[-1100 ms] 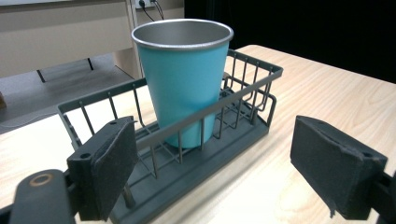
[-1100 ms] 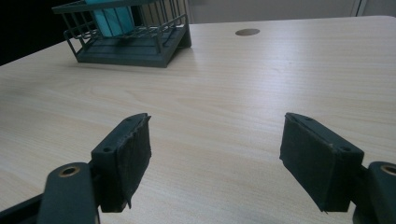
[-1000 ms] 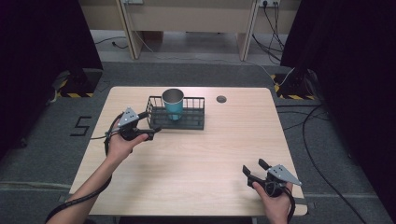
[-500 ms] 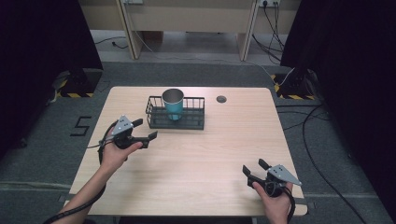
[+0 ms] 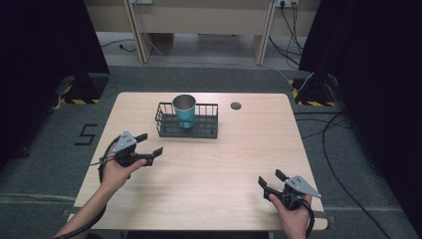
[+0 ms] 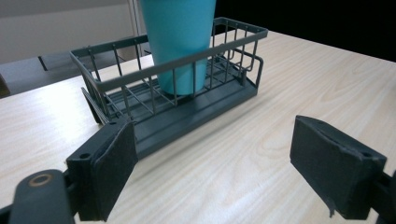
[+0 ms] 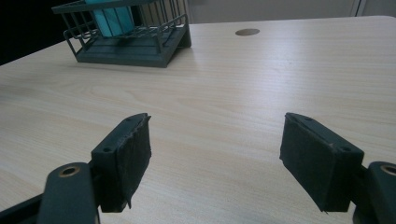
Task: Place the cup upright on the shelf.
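Note:
A teal cup (image 5: pixel 184 112) (image 6: pixel 179 42) stands upright inside a dark wire basket (image 5: pixel 204 130) (image 6: pixel 196 112) at the back middle of the wooden table. My left gripper (image 5: pixel 149 144) (image 6: pixel 215 172) is held open just off the basket's front left corner, a short way back from it, with nothing between its pads. My right gripper (image 5: pixel 271 180) (image 7: pixel 217 163) rests open near the table's front right edge, far from the basket (image 7: pixel 126 49), also holding nothing. The cup (image 7: pixel 112 18) shows at the top of the right gripper view.
A round cable hole (image 5: pixel 236 105) (image 7: pixel 247 32) sits in the table behind and right of the basket. Bare wood (image 5: pixel 219 164) spans the space between the two grippers. Cables and desk legs lie on the floor beyond the table.
My left gripper has drawn back from the basket's left end toward the table's front left. The cup stays in the basket. The right gripper has not moved.

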`<state>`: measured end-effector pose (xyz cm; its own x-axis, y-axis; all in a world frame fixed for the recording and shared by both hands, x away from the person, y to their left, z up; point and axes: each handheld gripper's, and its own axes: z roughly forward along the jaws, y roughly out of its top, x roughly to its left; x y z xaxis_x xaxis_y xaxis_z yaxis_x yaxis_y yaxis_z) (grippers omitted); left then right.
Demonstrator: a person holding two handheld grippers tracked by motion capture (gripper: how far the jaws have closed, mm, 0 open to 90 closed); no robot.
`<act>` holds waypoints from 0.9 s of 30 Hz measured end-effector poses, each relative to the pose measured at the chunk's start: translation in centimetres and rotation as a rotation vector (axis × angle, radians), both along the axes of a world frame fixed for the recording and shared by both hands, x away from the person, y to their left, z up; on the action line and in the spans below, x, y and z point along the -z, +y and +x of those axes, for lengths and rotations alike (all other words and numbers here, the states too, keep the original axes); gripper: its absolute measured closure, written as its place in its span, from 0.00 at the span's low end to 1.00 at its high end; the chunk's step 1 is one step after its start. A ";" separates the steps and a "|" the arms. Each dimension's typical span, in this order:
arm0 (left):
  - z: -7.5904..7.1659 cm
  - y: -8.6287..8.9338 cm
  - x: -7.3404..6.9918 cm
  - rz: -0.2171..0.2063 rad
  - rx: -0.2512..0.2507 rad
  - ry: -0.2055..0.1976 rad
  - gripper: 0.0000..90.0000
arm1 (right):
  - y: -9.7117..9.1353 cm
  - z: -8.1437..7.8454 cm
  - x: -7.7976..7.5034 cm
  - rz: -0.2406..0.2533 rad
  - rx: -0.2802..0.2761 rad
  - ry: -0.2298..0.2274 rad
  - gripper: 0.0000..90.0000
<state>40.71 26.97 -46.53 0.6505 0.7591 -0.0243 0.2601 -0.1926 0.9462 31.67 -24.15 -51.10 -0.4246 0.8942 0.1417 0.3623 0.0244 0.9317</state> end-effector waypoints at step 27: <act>-2.9 3.1 2.0 0.002 -0.046 0.024 0.16 | 0.1 0.0 0.0 -0.007 0.001 0.000 0.28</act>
